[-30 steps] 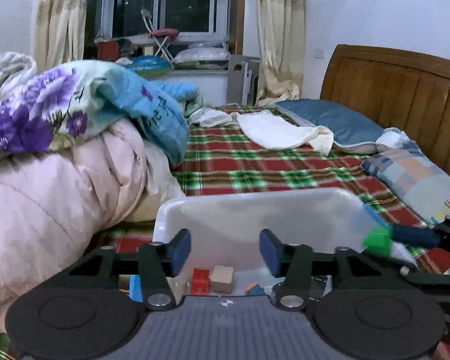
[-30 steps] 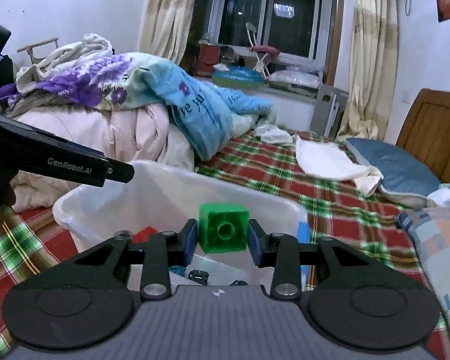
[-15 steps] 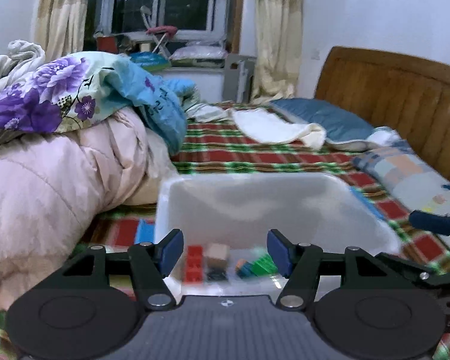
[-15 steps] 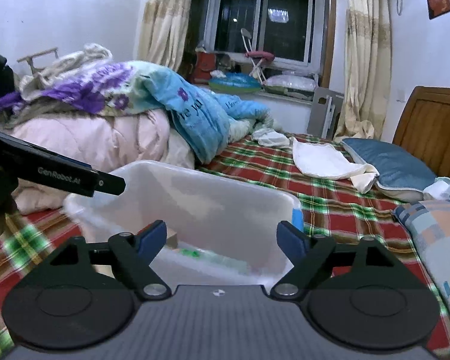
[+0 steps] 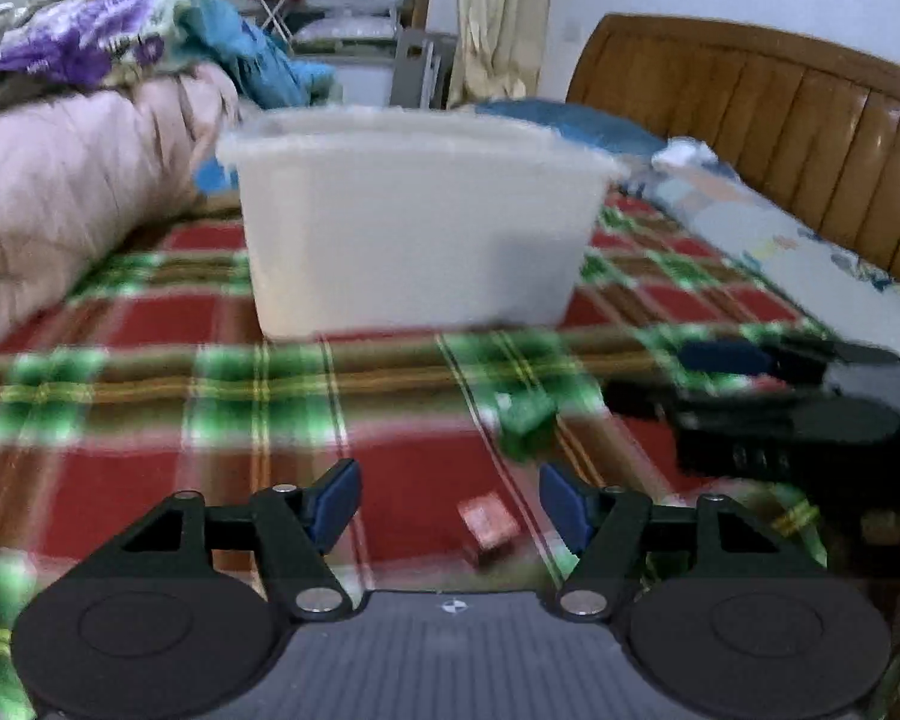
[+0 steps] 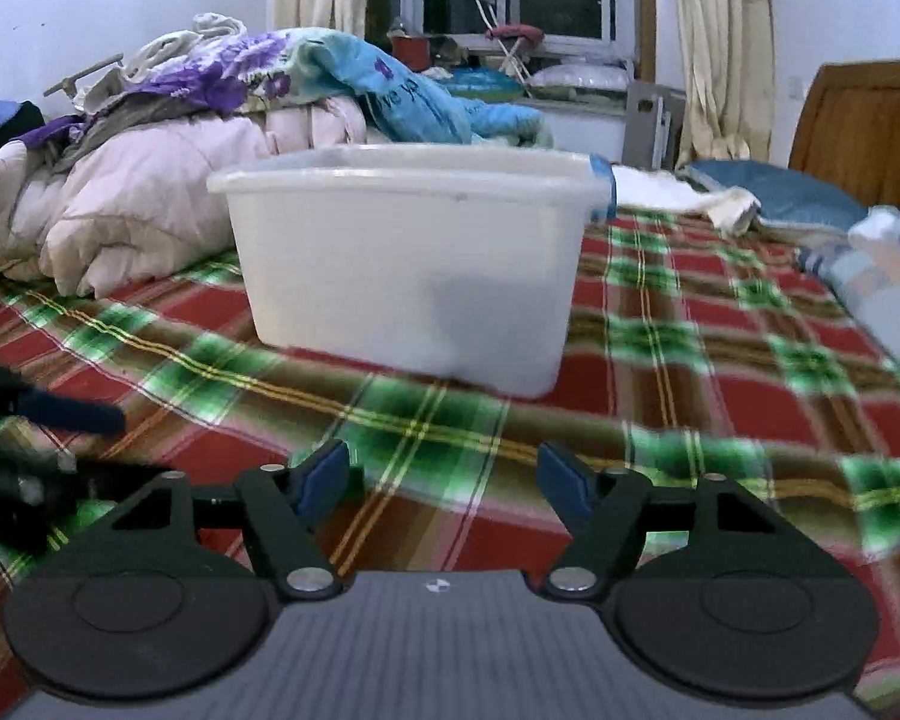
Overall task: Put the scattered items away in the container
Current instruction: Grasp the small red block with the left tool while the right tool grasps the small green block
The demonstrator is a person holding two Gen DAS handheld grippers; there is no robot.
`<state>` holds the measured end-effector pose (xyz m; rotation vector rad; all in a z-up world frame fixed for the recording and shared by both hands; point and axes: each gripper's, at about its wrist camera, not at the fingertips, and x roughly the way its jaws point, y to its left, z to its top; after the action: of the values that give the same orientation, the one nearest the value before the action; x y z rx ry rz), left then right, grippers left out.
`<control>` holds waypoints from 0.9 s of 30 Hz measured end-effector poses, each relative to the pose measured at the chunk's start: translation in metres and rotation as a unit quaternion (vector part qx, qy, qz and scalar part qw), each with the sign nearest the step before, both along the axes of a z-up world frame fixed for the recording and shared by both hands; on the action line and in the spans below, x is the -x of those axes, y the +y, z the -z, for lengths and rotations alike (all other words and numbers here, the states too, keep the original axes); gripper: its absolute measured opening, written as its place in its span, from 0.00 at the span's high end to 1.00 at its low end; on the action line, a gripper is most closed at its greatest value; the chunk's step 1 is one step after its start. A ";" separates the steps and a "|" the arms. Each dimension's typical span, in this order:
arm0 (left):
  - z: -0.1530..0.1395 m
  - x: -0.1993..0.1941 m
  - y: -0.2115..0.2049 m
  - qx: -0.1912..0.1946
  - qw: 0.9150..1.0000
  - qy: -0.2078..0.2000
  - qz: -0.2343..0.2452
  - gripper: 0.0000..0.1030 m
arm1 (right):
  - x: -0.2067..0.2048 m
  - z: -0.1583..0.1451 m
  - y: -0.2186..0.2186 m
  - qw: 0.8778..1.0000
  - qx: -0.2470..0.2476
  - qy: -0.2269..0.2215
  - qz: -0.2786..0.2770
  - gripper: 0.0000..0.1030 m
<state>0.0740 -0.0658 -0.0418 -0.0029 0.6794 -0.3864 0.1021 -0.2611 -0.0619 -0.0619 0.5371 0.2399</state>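
The white plastic tub [image 5: 414,228] stands on the plaid blanket, and from this low angle its inside is hidden. In front of it lie a green block [image 5: 525,420] and a small red block [image 5: 489,525]. My left gripper [image 5: 450,501] hovers low over the blanket, its jaws opening. The red block lies just ahead in the gap between them, untouched. My right gripper [image 6: 444,480] faces the tub [image 6: 408,276] with nothing between its jaws, which are closing. Each gripper shows at the edge of the other's view: the right gripper [image 5: 732,360] and the left gripper [image 6: 72,414].
A pile of pink and floral quilts [image 6: 150,192] lies left of the tub. Pillows [image 5: 810,252] and a wooden headboard [image 5: 780,120] are on the right. The red and green plaid blanket [image 6: 660,396] covers the bed around the tub.
My right gripper let the green block go over the tub and opened. Both grippers then sank from above the tub to low over the blanket in front of it.
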 end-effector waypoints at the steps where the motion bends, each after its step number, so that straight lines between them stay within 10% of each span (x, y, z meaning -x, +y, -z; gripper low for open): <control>1: 0.002 0.000 -0.002 0.001 1.000 0.001 0.001 0.33 | -0.001 0.001 0.001 1.000 -0.001 0.002 -0.004 0.32; 9: 0.017 0.000 -0.020 -0.005 1.000 0.006 0.015 0.34 | -0.003 0.009 0.024 0.998 -0.001 0.001 -0.057 0.36; 27: 0.033 -0.010 -0.011 0.008 1.000 0.009 -0.004 0.72 | -0.019 0.024 0.037 0.997 0.002 0.029 -0.076 0.57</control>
<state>0.0837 -0.0768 -0.0744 -0.0245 0.6942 -0.3852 0.1207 -0.2241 -0.0859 -0.0999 0.5924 0.3895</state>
